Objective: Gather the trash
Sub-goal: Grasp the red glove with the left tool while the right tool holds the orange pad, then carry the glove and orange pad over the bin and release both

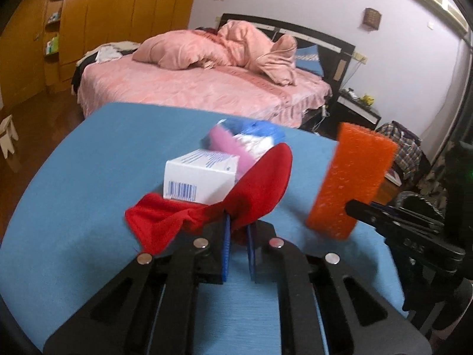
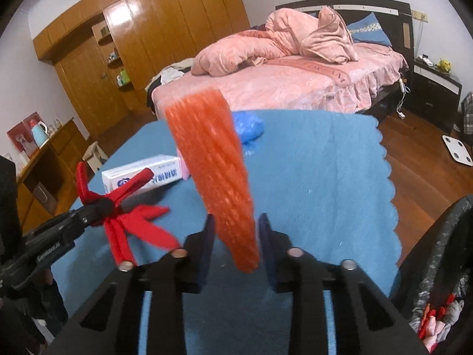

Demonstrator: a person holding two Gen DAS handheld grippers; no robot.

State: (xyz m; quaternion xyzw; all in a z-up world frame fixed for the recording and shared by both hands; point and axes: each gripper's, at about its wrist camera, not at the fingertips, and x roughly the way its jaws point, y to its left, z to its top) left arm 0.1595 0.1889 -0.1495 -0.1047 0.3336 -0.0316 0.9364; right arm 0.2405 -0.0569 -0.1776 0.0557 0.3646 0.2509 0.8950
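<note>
Currently both hands carry a piece of trash lifted off the blue worktop (image 2: 325, 162). The left gripper (image 1: 238, 227) has its fingers clenched on a red cloth (image 1: 257, 183), pinched at its near edge, the rest flopping to 10 o'clock. The right gripper (image 2: 236, 230) grips an orange sponge strip (image 2: 215, 162) by its lower end; its fingers have just been closing and the strip stands up between them, blurred, leaning toward 11 o'clock.

Step in hand, as I judge it: carry both pieces to the black bin bag (image 2: 437, 266), whose rim shows at 4 o'clock in the right wrist view, already holding some scraps.

Notes for doing it well:
- Keep both grips tight until over the bag mouth; the cloth is held by a thin fold and could slip.
- The sponge is held only at one end, so it may swing; move smoothly.
- Bring one hand in at a time, right first since the bag lies on its side, to avoid the grippers fouling.
- Let go only when low over the opening.

Count, on or over the worktop:
- red cloth: 1 (held, left)
- orange sponge: 1 (held, right)
- white carton (image 1: 201, 174): 1, lying at 12 o'clock from the left gripper
- blue plastic wad (image 2: 248, 127): 1, beyond the carton
- pink item (image 1: 227, 145): 1, partly hidden behind the carton; kind unclear

Remaining to collect: three.
</note>
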